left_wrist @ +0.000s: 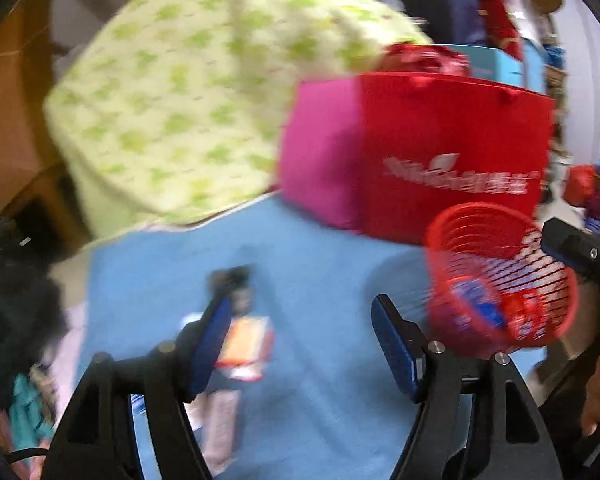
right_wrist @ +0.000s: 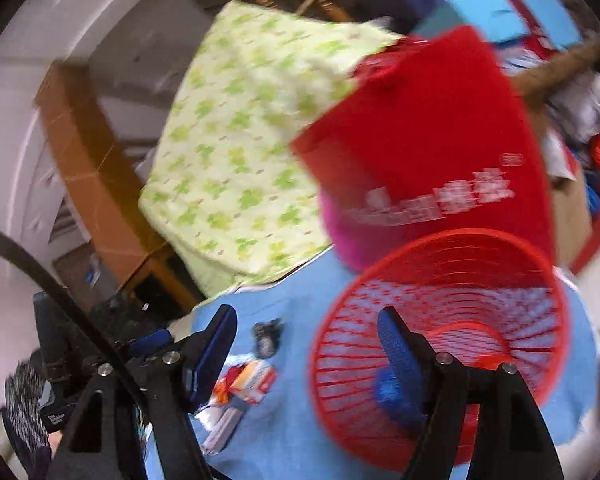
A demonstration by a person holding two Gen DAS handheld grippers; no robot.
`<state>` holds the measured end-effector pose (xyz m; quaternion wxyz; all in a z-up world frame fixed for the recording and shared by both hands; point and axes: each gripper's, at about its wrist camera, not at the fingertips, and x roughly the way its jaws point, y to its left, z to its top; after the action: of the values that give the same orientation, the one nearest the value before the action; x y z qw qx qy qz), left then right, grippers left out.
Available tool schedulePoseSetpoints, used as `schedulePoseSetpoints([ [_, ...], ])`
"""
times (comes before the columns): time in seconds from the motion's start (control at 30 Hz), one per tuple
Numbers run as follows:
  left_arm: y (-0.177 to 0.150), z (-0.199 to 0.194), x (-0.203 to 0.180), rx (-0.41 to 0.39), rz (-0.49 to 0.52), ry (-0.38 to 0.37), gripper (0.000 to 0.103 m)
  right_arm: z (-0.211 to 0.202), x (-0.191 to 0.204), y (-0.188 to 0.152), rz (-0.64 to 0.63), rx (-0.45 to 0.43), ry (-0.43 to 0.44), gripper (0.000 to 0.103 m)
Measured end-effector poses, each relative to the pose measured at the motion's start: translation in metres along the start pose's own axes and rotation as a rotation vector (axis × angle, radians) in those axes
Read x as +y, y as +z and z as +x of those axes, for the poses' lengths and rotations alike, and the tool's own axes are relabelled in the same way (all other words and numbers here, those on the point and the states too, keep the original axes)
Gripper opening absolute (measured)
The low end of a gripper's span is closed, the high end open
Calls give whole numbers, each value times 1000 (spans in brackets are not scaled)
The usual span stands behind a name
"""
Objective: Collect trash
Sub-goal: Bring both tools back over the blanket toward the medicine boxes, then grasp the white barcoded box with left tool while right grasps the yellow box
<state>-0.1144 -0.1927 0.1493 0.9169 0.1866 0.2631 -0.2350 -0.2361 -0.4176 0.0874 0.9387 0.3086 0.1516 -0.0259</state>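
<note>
A red mesh basket [left_wrist: 500, 276] stands on the blue cloth [left_wrist: 308, 280] at the right, with blue and red wrappers inside; it also shows in the right wrist view [right_wrist: 444, 344], holding a blue piece [right_wrist: 388, 390]. An orange and red wrapper [left_wrist: 246, 346] lies on the cloth by my left gripper's left finger, also in the right wrist view [right_wrist: 248, 380]. A small dark object [left_wrist: 236, 280] lies beyond it, also in the right wrist view [right_wrist: 266, 338]. My left gripper [left_wrist: 304, 340] is open and empty above the cloth. My right gripper [right_wrist: 308, 348] is open and empty, its right finger over the basket rim.
A red and pink bag [left_wrist: 440, 152] stands behind the basket. A green patterned pillow [left_wrist: 188, 92] leans at the back left. Pale paper [left_wrist: 220, 420] lies near the cloth's front. The other gripper's black body [left_wrist: 580, 252] is at the right. Clutter fills the far right.
</note>
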Motion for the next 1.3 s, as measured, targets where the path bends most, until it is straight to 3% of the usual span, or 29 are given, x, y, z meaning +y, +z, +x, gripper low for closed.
schedulePoseSetpoints([
  [0.23, -39, -18, 80, 28, -105, 136, 73, 68, 78, -25, -140, 156, 16, 77],
  [0.47, -58, -8, 115, 51, -160, 185, 73, 113, 125, -51, -220, 250, 40, 77],
  [0.73, -75, 2, 141, 75, -197, 197, 73, 143, 145, -69, -261, 305, 39, 77],
  [1.3, -95, 32, 152, 131, -221, 196, 73, 189, 149, -91, -275, 384, 14, 77],
])
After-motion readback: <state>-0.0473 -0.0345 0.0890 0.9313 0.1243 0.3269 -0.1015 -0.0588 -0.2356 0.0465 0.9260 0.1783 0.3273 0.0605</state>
